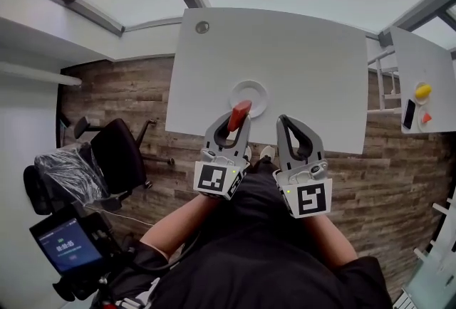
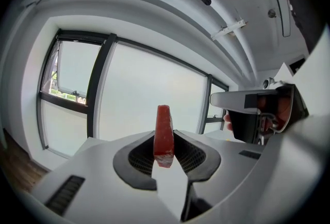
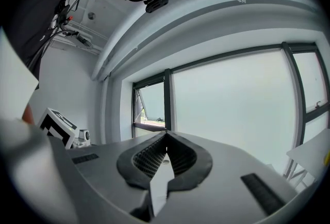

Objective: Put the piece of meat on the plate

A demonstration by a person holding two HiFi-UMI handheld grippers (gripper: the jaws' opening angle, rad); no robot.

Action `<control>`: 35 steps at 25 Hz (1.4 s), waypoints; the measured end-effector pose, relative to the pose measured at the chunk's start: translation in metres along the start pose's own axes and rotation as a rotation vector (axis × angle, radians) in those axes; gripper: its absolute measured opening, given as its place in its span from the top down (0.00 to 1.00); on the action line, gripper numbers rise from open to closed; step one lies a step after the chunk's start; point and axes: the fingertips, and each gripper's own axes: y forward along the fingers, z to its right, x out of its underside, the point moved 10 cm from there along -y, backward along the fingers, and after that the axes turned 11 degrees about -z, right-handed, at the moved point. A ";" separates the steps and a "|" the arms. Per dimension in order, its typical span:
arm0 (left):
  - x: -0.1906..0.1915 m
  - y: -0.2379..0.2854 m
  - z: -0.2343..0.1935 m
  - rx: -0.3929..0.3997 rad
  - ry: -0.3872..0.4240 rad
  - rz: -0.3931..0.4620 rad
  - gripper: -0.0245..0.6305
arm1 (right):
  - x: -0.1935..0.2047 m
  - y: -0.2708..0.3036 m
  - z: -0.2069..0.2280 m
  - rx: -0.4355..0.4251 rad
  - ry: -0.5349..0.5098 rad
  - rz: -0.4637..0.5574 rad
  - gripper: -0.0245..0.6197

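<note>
My left gripper (image 1: pixel 239 114) is shut on a red piece of meat (image 1: pixel 239 116), which stands upright between the pads just above the table's near edge. Its upper end overlaps the near rim of the round white plate (image 1: pixel 249 86) on the white table (image 1: pixel 299 58). In the left gripper view the meat (image 2: pixel 163 134) sticks up from my left gripper (image 2: pixel 164 149). To the right of it, my right gripper (image 1: pixel 283 121) hovers over the near table edge with its fingertips touching and nothing between them. The right gripper view shows my right gripper (image 3: pixel 165 138) pointing at the windows.
A second white table (image 1: pixel 427 65) at the right carries a yellow object (image 1: pixel 423 91), a dark phone (image 1: pixel 409 114) and a small orange thing (image 1: pixel 426 117). A black office chair (image 1: pixel 114 154) and a screen device (image 1: pixel 68 245) stand at the left on the wood floor.
</note>
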 end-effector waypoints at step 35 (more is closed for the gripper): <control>0.097 0.082 -0.049 -0.018 0.050 -0.234 0.82 | 0.003 0.023 0.003 0.039 0.033 -0.082 0.95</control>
